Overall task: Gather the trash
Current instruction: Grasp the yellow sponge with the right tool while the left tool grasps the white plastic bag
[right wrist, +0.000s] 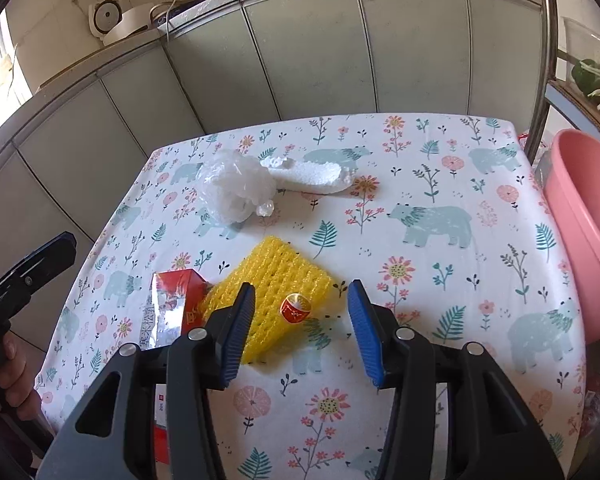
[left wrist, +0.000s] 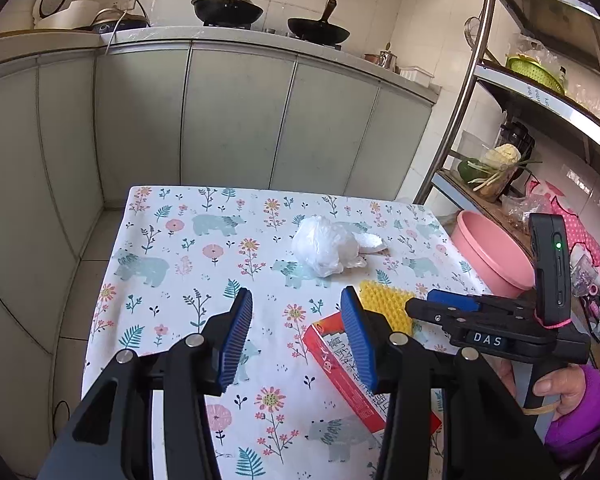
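Observation:
Trash lies on a table with a bear-and-flower cloth (right wrist: 440, 280). It is a yellow foam net (right wrist: 276, 272) bearing a small red-gold sticker (right wrist: 296, 309), a red carton (right wrist: 176, 304) left of it, a crumpled white plastic bag (right wrist: 232, 188) and a white foam piece (right wrist: 316, 176) farther back. My right gripper (right wrist: 302, 328) hovers open over the net's near edge, gripping nothing. My left gripper (left wrist: 296, 336) is open above the cloth, just left of the red carton (left wrist: 332, 356). The yellow net (left wrist: 384, 304), the bag (left wrist: 324, 248) and the right gripper (left wrist: 432, 304) also show there.
A pink basin (right wrist: 584, 232) (left wrist: 488, 256) sits off the table's right edge, below a metal rack (left wrist: 472, 80) with vegetables. Grey cabinets (left wrist: 236, 120) with woks (left wrist: 228, 8) on top stand beyond the far edge. A person's hand (left wrist: 560, 392) holds the right gripper.

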A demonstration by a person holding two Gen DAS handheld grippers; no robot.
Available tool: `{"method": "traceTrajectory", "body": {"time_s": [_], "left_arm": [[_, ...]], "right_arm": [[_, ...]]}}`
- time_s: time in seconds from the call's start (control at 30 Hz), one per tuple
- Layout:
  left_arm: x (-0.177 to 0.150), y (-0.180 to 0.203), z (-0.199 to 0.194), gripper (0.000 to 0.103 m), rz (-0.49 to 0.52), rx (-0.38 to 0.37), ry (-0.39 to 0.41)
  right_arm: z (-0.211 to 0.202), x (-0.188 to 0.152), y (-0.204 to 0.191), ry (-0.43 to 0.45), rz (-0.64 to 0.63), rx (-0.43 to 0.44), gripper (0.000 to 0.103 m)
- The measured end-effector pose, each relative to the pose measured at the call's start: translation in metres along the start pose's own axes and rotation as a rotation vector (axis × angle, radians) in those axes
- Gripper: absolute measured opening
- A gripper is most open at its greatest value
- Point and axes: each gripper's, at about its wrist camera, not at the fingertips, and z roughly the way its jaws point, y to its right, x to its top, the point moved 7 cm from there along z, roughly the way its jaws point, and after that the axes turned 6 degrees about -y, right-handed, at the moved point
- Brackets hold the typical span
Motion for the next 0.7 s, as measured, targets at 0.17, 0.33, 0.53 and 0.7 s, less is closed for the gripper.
{"method": "traceTrajectory", "body": {"time_s": [0.17, 0.33, 0.53, 0.7], "left_arm": [[0.007, 0.006, 0.012, 0.045, 0.007, -0.004, -0.012], [0.019, 0.016, 0.024, 0.045, 0.02, -0.009, -0.02], [0.043, 0.035, 0.049, 0.045, 0.063, -0.001, -0.028], [0.051, 0.045, 0.078, 0.045, 0.067, 0.005, -0.079]], "right_arm": [[0.013, -0.002, 0.0, -0.017, -0.006, -0.018, 0.049], [0.015, -0.002, -0.002, -0.01, -0.015, -0.005, 0.026], [-0.003, 0.0, 0.001, 0.039, -0.014, 0.035, 0.012], [-0.02, -0.002, 0.006, 0.069, -0.026, 0.046, 0.012]]}}
